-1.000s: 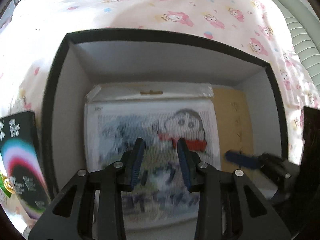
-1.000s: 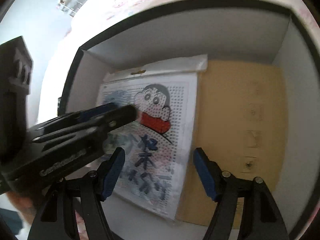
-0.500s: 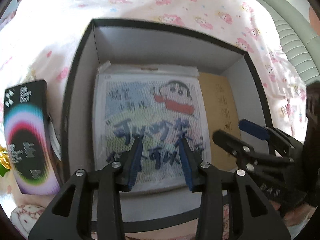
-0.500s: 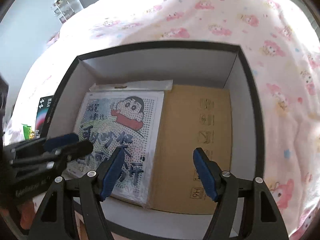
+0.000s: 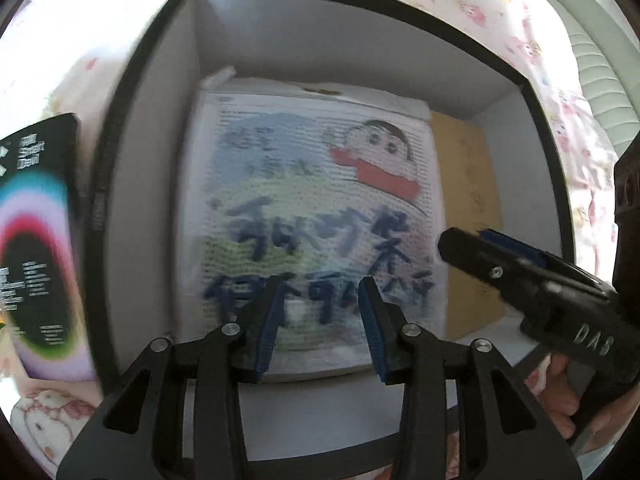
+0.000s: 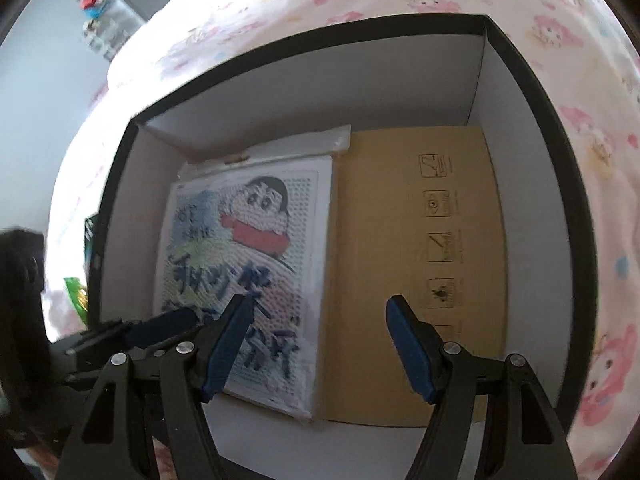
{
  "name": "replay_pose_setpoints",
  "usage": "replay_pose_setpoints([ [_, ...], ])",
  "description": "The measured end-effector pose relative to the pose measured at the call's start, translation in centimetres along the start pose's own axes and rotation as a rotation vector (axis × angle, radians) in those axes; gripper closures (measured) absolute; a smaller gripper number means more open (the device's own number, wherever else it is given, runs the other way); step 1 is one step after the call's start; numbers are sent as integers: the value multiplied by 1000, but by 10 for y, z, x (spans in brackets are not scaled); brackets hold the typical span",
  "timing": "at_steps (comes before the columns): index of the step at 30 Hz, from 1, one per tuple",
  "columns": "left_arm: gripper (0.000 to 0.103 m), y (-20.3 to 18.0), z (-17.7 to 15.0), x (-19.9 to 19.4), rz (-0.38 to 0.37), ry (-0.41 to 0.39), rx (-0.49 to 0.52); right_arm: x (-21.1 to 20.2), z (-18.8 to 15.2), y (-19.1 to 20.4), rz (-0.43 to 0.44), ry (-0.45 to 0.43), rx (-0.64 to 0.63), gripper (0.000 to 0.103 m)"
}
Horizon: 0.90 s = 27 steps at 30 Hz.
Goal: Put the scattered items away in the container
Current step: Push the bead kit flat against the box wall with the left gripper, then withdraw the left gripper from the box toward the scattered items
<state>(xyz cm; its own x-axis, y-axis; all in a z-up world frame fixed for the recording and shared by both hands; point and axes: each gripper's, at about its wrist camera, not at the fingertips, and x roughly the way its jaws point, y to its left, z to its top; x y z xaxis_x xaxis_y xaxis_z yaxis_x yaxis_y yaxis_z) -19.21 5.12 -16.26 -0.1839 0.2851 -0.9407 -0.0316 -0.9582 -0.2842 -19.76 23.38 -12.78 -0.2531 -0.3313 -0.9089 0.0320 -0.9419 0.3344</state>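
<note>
Now I am holding both grippers over the box [image 6: 532,92], a black-rimmed carton with white inner walls sitting on a pink cartoon-print sheet [image 6: 580,32]. Lying flat on its floor at nine o'clock is the bead kit [image 6: 256,248], a clear-bagged pegboard picture of a cartoon boy with a red scarf and dark blue lettering. Beside it, at three o'clock and touching its edge, a brown card [image 6: 412,240] with printed symbols is lying flat. My left gripper [image 5: 318,320] is standing part open with nothing between its blue pads; my right gripper [image 6: 318,344] is standing wide open, also empty. Outside the box at nine o'clock a black pack [image 5: 36,240] with rainbow rings is lying on the sheet. The left view is blurring the kit's lettering, and the pack's left side is being cut off by the frame.
</note>
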Motion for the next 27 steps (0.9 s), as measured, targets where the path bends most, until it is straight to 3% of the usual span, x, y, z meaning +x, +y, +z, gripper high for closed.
replay_pose_setpoints([
  [6, 62, -6, -8, -19, -12, -84, -2, 12, -1, -2, 50, 43, 42, 34],
  [8, 62, -2, -9, -21, -20, -75, -20, 16, -3, 5, 79, 61, 35, 35],
  [12, 63, 0, -8, -23, -47, -69, -27, 18, -5, 17, 53, 40, 34, 35],
  [17, 63, 2, -6, -26, -73, -89, -37, 32, -6, 25, 54, 82, -15, 35],
  [21, 62, 0, -14, -36, -74, -130, -24, 7, -17, 42, -77, -30, -86, 35],
  [27, 62, -11, -25, -69, -86, -221, 16, -37, -36, 58, -134, -199, -80, 35],
])
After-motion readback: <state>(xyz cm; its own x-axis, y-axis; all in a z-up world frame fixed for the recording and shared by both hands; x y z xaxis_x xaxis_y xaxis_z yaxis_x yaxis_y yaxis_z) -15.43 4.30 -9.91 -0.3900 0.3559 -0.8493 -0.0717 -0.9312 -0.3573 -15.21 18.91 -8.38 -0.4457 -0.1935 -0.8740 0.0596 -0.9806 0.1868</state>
